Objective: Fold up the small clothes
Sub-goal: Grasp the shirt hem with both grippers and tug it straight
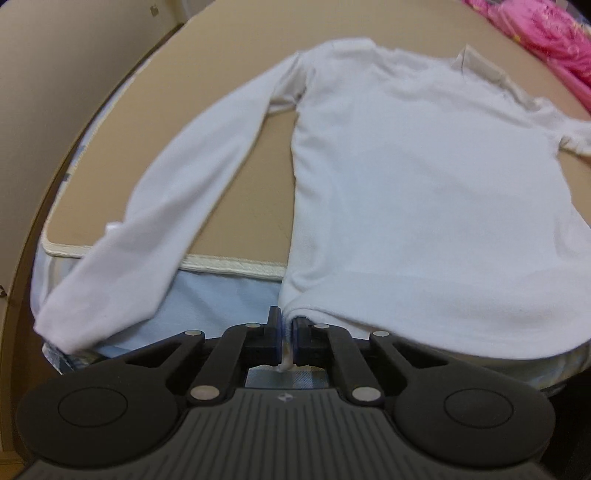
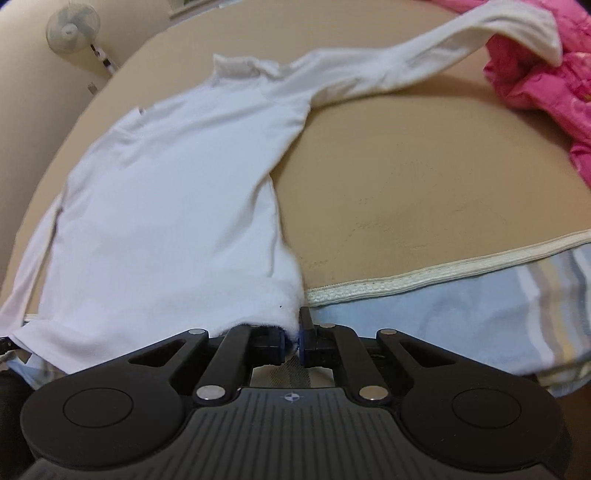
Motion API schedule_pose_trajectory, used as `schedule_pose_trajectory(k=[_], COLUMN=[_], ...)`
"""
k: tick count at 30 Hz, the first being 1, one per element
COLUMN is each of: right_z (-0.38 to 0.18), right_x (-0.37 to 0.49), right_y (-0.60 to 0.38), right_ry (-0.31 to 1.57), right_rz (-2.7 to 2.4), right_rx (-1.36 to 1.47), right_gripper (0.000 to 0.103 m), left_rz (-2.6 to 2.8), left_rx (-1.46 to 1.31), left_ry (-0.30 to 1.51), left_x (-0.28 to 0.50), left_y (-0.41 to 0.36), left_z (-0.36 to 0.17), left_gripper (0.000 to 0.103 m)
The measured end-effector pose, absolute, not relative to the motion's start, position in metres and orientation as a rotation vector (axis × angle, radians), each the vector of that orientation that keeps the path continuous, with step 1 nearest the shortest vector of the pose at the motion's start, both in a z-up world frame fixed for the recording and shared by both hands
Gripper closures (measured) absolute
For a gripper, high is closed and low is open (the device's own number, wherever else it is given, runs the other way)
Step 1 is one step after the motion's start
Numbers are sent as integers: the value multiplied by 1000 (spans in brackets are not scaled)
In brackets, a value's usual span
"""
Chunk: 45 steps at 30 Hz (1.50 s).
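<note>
White shirt [image 1: 424, 177], one; two grippers [image 1: 287, 332] [image 2: 293, 334] pinch its hem corners.

You work on a tan mat [image 2: 424, 177] with a cream piped edge [image 2: 406, 282], laid over a pale blue striped sheet [image 2: 480, 314]. Behind it you see beige walls [image 1: 74, 55] and a wall fan [image 2: 72, 27] at the far left corner.

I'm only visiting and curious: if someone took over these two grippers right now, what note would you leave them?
Left gripper: shut on the white shirt at its near hem corner.
Right gripper: shut on the hem's other corner.
Shirt lies flat on the tan mat, one sleeve draped onto the pink clothing.
Done: both corners gripped.
Left: every fold, probably hem toward collar first, then the sleeves.
</note>
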State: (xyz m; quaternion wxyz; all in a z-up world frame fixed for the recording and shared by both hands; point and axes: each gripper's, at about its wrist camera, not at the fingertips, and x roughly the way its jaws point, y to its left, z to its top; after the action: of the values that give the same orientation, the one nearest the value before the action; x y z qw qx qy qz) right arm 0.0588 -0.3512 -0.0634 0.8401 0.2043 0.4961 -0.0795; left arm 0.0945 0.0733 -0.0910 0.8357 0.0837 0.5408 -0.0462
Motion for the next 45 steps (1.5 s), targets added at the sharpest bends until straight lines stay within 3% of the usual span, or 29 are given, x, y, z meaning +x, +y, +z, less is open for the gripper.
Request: schedule_pose_trajectory(k=[7, 15, 16, 19, 20, 21, 22, 23, 25, 26, 28, 29, 32, 33, 34, 35, 36, 37, 45], right_z=[-40, -111, -116, -123, -122, -119, -113, -105, -91, -86, -86, -89, -115, -123, -131, -137, -139, -136, -100], right_x=[40, 31, 29, 22, 19, 16, 13, 11, 11, 14, 27, 36, 62, 67, 71, 73, 72, 69, 40], right_y=[-363, -345, -342, -345, -349, -353, -355, -357, -360, -360, -358, -357, -353, -351, -347, -342, -335, -327, -340], right_ry=[998, 1206, 1224, 1279, 1285, 1277, 1257, 1225, 1151, 1118, 1088, 1081, 1136, 1159, 1190, 1224, 1243, 1235, 1160], right_rz=[-186, -245, -252, -298, -310, -302, -296, -290, -277, -266, -253, -239, -206, -203, -186, -158, -148, -137, -123], right_rx=[469, 380, 366, 390, 419, 447, 461, 466, 448, 433, 422, 426, 427, 425, 422, 414, 384, 324, 346], right_gripper=[97, 99, 103, 100, 99, 93, 82, 75, 49, 45, 24, 22, 20, 21, 30, 43, 84, 95, 98], left_rz=[-127, -60, -63, -70, -71, -77, -88, -95, -114, -118, -119, -121, -139, -150, -162, -171, -184, -186, -201], left_rx=[254, 301, 277, 229, 220, 210, 191, 173, 145, 136, 125, 124, 162, 180, 203, 234, 270, 298, 322], left_ry=[1122, 1294, 1306, 1283, 1265, 1247, 1218, 1189, 1132, 1122, 1125, 1138, 1243, 1281, 1307, 1290, 1265, 1252, 1195], left_x=[84, 70, 69, 65, 64, 64, 64, 64, 69, 74, 89, 98, 116, 117, 116, 111, 105, 100, 79], left_y=[77, 97, 102, 111, 113, 115, 117, 118, 116, 113, 104, 98, 81, 76, 70, 64, 58, 53, 65], left_z=[-81, -151, -153, -148, -144, -140, -134, -128, -117, -115, -116, -121, -145, -153, -158, -156, -151, -145, -115], left_gripper=[98, 103, 103, 97, 82, 71, 48, 31, 21, 18, 18, 17, 20, 28, 48, 70, 91, 97, 97])
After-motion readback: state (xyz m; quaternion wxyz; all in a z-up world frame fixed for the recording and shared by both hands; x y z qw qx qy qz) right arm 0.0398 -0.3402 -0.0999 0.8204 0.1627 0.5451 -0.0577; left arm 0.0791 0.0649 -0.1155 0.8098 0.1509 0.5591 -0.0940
